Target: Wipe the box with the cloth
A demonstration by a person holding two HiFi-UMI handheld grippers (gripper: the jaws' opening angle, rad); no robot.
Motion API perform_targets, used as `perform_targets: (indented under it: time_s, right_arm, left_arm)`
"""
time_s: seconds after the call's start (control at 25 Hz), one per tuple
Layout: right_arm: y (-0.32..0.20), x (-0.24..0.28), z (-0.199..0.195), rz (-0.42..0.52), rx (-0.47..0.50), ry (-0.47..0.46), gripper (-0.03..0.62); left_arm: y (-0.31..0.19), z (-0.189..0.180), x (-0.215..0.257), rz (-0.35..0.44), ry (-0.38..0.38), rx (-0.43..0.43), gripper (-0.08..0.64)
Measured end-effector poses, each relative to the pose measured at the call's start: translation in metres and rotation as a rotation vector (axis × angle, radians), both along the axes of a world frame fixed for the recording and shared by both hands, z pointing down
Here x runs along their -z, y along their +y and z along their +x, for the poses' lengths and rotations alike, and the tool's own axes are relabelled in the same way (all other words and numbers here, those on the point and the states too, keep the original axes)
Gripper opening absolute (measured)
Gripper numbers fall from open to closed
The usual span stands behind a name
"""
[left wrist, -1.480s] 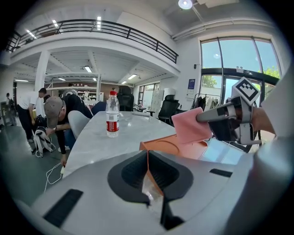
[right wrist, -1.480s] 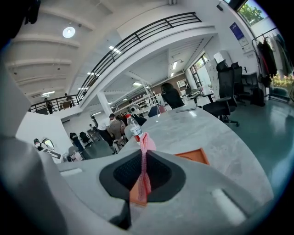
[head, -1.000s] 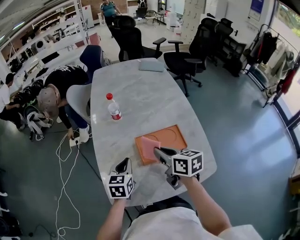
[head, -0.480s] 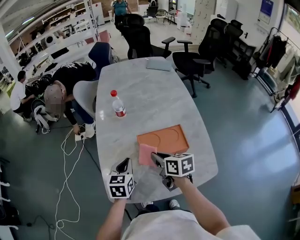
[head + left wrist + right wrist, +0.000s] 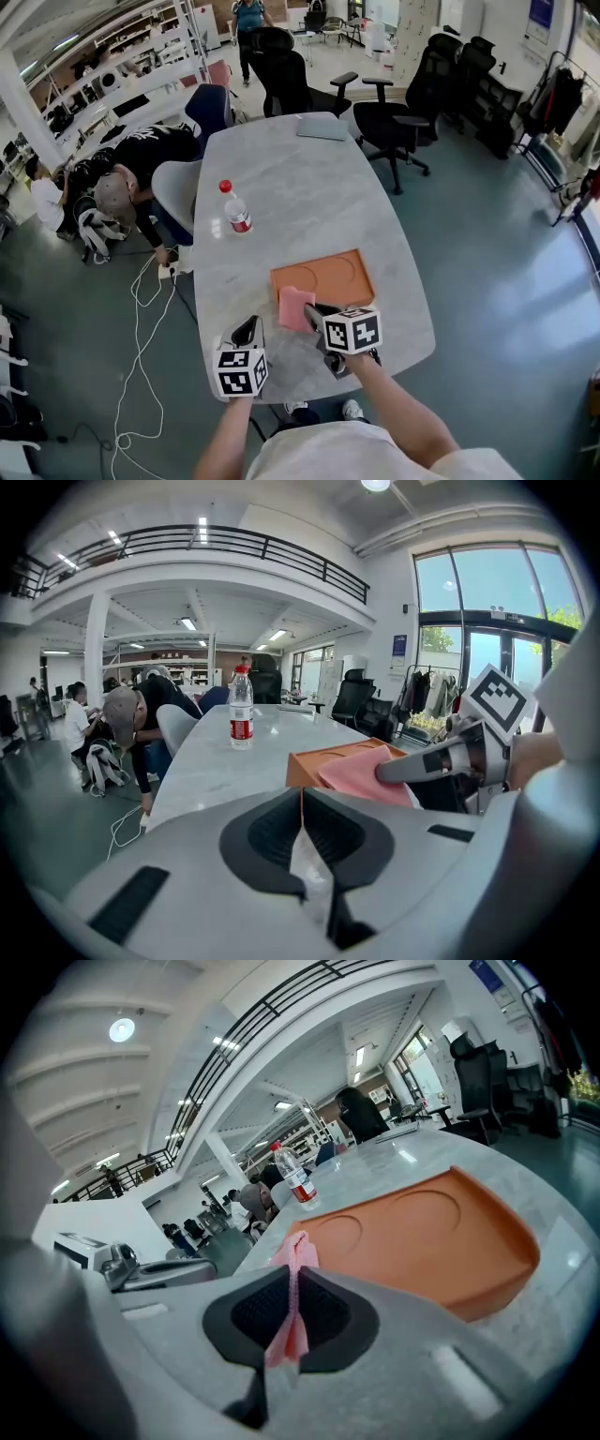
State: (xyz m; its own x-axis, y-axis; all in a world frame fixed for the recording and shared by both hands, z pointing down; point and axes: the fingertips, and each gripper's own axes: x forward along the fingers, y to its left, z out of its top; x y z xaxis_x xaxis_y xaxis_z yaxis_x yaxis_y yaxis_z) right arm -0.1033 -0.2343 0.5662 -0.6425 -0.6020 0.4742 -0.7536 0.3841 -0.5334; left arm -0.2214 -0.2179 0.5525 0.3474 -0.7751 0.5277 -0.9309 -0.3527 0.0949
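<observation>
The box [image 5: 328,272] is a shallow orange tray with two round hollows, lying near the table's front; it also fills the right gripper view [image 5: 422,1232]. My right gripper [image 5: 314,314] is shut on a pink cloth [image 5: 294,307], which hangs just off the box's near-left corner. The cloth [image 5: 298,1252] stands pinched between the jaws [image 5: 295,1283]. My left gripper [image 5: 249,330] sits left of it, shut on a thin clear plastic film [image 5: 307,860]. A crinkled clear sheet [image 5: 295,358] lies on the table between the grippers.
A water bottle [image 5: 234,214] with a red cap stands farther up the marble table [image 5: 281,187]. A grey flat pad [image 5: 322,128] lies at the far end. Office chairs [image 5: 281,75] ring the table. A person [image 5: 122,178] crouches at the left, near cables [image 5: 141,309] on the floor.
The pink cloth lay on the left part of the box; my right gripper has drawn it back off the box's near-left corner. The left gripper has stayed put.
</observation>
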Motion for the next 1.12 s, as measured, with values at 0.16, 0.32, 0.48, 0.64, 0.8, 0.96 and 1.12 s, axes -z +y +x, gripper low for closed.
perform_targets:
  time_s: [0.16,0.32,0.48,0.64,0.8,0.96,1.12]
  right_arm:
    - [-0.001,0.001,0.016,-0.001,-0.008,0.000,0.015]
    - [0.000,0.000,0.031,0.003,-0.021,0.003,0.015]
    - [0.001,0.002,0.051,0.003,-0.037,0.008,0.014]
    - [0.004,0.000,0.069,0.003,-0.056,0.012,0.014]
    - [0.004,-0.002,0.091,0.007,-0.075,0.019,0.015]
    - [0.005,0.000,0.107,0.013,-0.097,0.028,0.015]
    - [0.007,-0.002,0.123,0.019,-0.119,0.034,0.015]
  left_arm:
    - [0.000,0.007,0.003,0.002,-0.001,0.012,0.017]
    - [0.001,0.016,0.002,0.002,-0.001,0.015,0.017]
    - [0.002,0.027,0.005,0.001,0.000,0.020,0.017]
    - [0.004,0.033,0.004,0.000,-0.001,0.027,0.017]
    - [0.006,0.043,0.003,0.001,-0.002,0.033,0.017]
    - [0.009,0.047,0.006,0.009,-0.005,0.037,0.017]
    - [0.012,0.052,0.009,0.016,-0.009,0.041,0.017]
